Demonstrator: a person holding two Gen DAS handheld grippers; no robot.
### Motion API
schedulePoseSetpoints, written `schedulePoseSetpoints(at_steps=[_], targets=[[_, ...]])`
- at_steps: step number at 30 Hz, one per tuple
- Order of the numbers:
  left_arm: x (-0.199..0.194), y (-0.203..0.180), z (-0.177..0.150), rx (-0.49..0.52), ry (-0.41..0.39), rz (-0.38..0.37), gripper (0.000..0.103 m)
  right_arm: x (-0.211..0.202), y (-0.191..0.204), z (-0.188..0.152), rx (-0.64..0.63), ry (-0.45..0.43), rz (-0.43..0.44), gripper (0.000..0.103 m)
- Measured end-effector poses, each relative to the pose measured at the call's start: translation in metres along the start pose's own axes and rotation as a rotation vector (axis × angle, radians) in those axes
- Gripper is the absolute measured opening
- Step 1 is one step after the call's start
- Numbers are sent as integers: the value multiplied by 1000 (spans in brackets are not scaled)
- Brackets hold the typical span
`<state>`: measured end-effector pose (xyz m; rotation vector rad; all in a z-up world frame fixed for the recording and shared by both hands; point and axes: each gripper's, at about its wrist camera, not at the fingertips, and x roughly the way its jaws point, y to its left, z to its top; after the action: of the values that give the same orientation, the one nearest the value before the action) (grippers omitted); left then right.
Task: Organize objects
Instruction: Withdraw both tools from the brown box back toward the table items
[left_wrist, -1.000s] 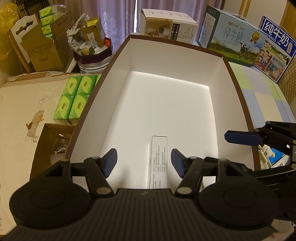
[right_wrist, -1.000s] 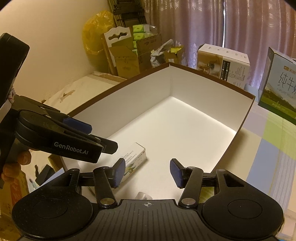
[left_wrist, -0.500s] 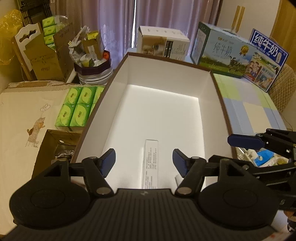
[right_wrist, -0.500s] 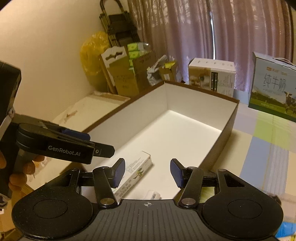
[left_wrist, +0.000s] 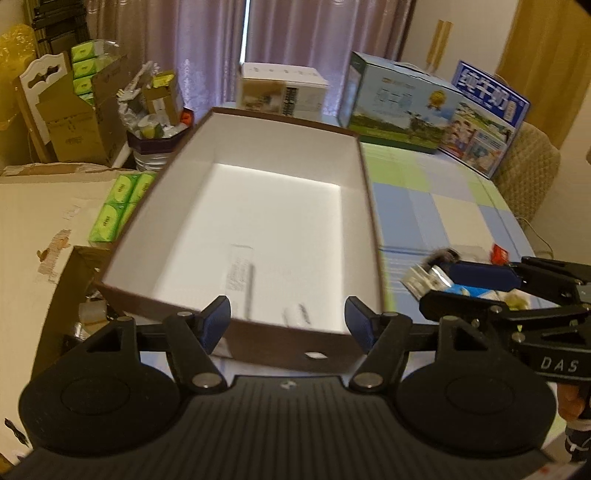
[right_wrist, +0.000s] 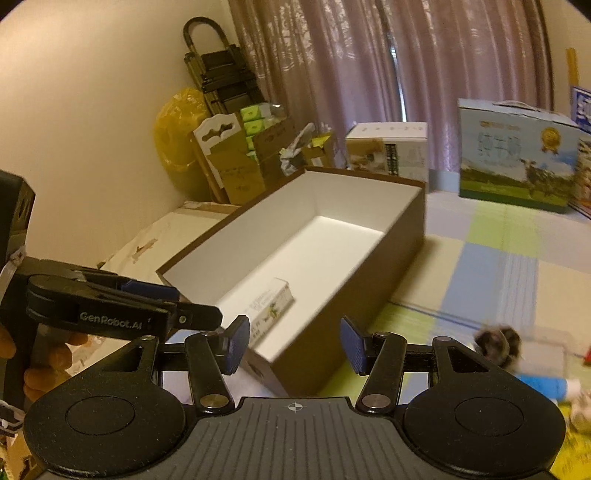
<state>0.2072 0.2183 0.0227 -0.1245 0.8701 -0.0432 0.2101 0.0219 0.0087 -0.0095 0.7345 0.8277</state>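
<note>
A large brown box with a white inside (left_wrist: 266, 173) stands on the table; it also shows in the right wrist view (right_wrist: 402, 236). A long white carton (left_wrist: 240, 273) lies inside near the front wall, also seen in the right wrist view (right_wrist: 271, 304). A small white item (left_wrist: 295, 314) lies beside it. My left gripper (left_wrist: 288, 325) is open and empty, above the box's near edge. My right gripper (right_wrist: 291, 343) is open and empty, over the box's near right corner. It shows in the left wrist view (left_wrist: 480, 277) above several small loose items (left_wrist: 428, 277) on the table.
Milk cartons (left_wrist: 399, 107) and a white box (left_wrist: 280, 88) stand behind the brown box. Green tissue packs (left_wrist: 122, 203) lie to its left. Cardboard boxes (right_wrist: 236, 170) stand against the wall. A checked tablecloth (right_wrist: 491, 243) covers the table on the right.
Both grippers have pulled back and risen from inside the box to its near edge. Both stay open. The loose items on the right have come into view.
</note>
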Motion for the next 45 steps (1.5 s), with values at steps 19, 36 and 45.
schedulePoseSetpoints(at_steps=[19, 36, 45], targets=[[1, -113, -39, 57, 58, -77, 64, -94, -84, -55, 110, 39, -110, 51], [55, -184, -42, 89, 137, -86, 64, -141, -183, -96, 275, 60, -336, 51], [99, -203, -23, 83, 148, -66, 64, -140, -220, -95, 317, 63, -381, 51]])
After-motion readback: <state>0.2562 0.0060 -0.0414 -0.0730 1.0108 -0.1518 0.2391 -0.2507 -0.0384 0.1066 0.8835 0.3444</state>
